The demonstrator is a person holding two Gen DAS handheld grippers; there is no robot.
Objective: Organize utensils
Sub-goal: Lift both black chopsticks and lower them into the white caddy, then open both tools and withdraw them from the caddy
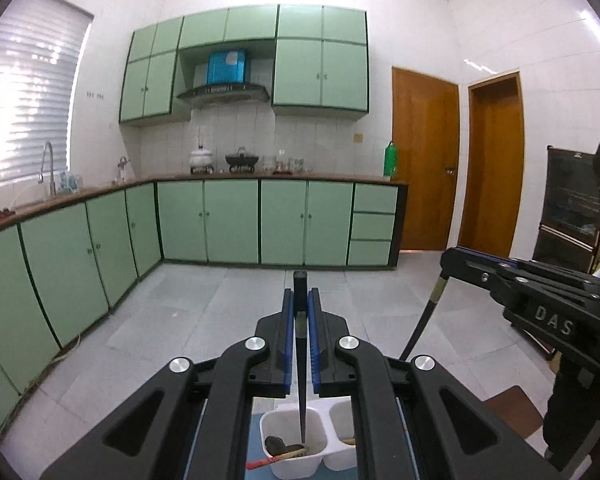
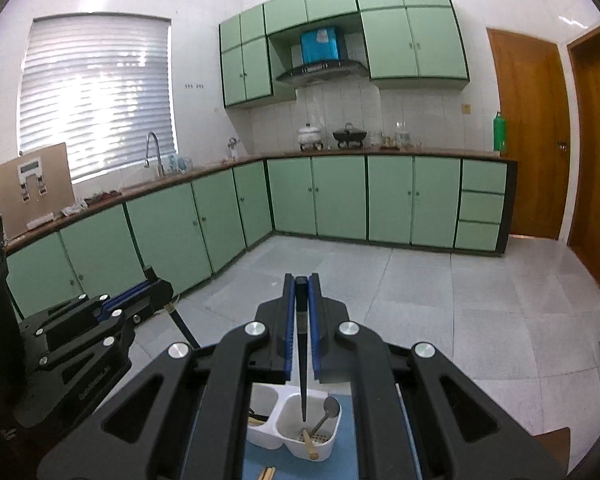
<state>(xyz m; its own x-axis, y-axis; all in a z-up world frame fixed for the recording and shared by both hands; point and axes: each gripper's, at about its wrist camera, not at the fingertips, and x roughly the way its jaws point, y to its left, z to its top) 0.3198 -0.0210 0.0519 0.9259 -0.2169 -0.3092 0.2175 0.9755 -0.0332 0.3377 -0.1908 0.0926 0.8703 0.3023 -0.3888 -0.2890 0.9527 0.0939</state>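
Note:
My left gripper [image 1: 300,300] is shut on a black chopstick [image 1: 301,380] that hangs tip-down over the left compartment of a white utensil holder [image 1: 292,468]. That compartment holds dark spoons and a red-tipped stick. My right gripper [image 2: 301,300] is shut on another black chopstick [image 2: 303,384], tip-down over the holder's right compartment [image 2: 324,446], which holds a metal spoon [image 2: 328,410] and a wooden stick. Each gripper shows in the other's view: the right one [image 1: 448,258] and the left one [image 2: 152,284].
The holder stands on a blue mat [image 2: 348,456]. Light wooden chopsticks [image 2: 268,473] lie on the mat near me. Green kitchen cabinets [image 1: 228,220], a tiled floor [image 2: 460,300] and wooden doors [image 1: 424,160] lie beyond. A dark cabinet [image 1: 572,208] stands at the right.

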